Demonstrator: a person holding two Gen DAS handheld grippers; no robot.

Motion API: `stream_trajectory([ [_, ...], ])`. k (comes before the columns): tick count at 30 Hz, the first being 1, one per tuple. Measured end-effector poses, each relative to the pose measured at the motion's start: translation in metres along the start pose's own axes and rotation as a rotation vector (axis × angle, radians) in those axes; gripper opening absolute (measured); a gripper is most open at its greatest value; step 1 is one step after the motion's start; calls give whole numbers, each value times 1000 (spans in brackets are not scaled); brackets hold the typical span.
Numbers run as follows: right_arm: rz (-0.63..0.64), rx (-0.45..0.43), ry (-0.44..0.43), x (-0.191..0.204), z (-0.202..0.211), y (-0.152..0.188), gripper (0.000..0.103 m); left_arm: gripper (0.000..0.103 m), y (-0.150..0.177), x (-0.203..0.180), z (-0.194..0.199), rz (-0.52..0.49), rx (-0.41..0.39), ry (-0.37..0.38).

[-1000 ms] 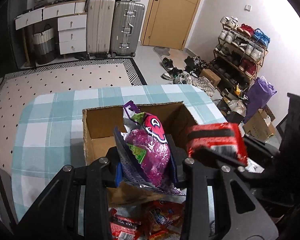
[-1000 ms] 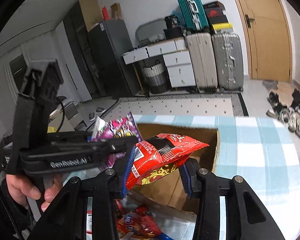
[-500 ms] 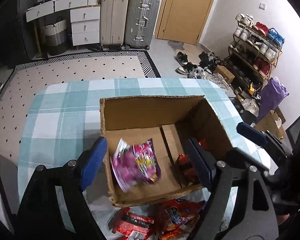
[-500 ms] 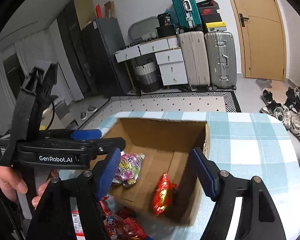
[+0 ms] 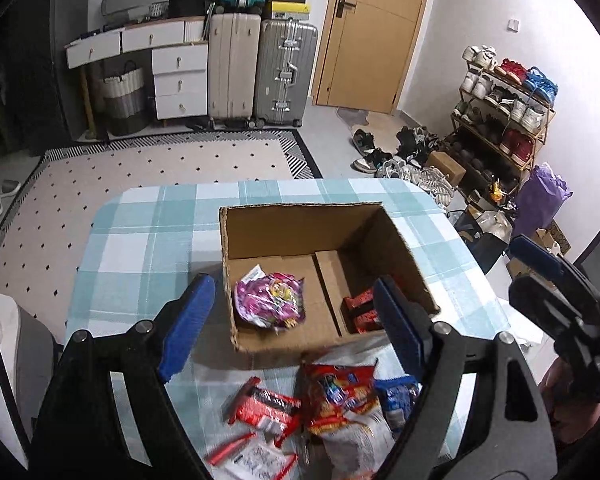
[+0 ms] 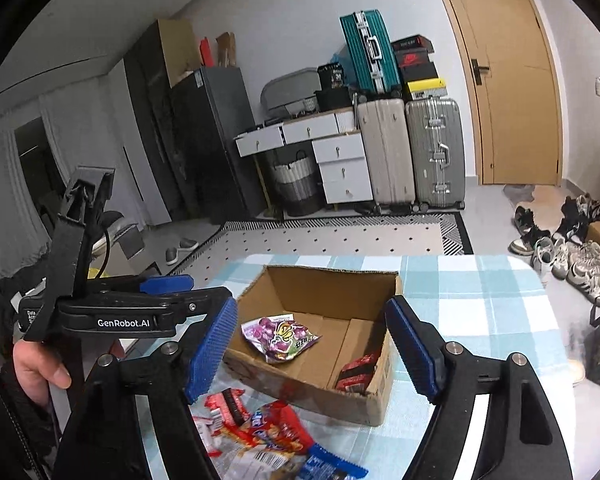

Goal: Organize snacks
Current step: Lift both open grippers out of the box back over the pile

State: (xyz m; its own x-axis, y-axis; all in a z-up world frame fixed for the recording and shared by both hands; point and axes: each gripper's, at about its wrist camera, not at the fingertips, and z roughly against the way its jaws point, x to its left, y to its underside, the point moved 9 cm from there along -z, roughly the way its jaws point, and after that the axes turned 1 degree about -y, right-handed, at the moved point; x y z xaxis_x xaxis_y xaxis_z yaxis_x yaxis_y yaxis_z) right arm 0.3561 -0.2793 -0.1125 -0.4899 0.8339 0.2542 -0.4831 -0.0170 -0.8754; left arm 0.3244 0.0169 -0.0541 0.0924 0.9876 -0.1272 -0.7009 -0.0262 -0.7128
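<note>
My left tool (image 5: pixel 292 328) gapes wide, holding nothing, above the bench (image 5: pixel 140 240). In the cardboard box (image 5: pixel 300 220), the purple snack bag (image 5: pixel 270 300) lies in the left half, the red packet (image 5: pixel 360 308) in the right. Loose snacks (image 5: pixel 332 400) sit just before the box. My right tool (image 6: pixel 312 344) is spread wide too, empty.

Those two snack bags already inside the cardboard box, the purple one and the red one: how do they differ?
The purple bag lies flat in the box's larger left section; the red bag leans up against the wall in the narrow right section. The purple one looks wider and shinier, the red one slimmer. Both are sealed and untouched by either gripper.
</note>
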Motion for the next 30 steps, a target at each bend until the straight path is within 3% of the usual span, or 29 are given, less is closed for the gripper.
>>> stream_trajectory([
  [16,41,-54,-36,60,87,34,87,84,49,-34,97,-28,-83,-37],
  [23,52,-56,-50,84,116,55,87,101,74,-39,140,-32,-127,-69],
  [30,48,-72,-41,95,143,70,88,102,105,-39,183,-14,-166,-70],
])
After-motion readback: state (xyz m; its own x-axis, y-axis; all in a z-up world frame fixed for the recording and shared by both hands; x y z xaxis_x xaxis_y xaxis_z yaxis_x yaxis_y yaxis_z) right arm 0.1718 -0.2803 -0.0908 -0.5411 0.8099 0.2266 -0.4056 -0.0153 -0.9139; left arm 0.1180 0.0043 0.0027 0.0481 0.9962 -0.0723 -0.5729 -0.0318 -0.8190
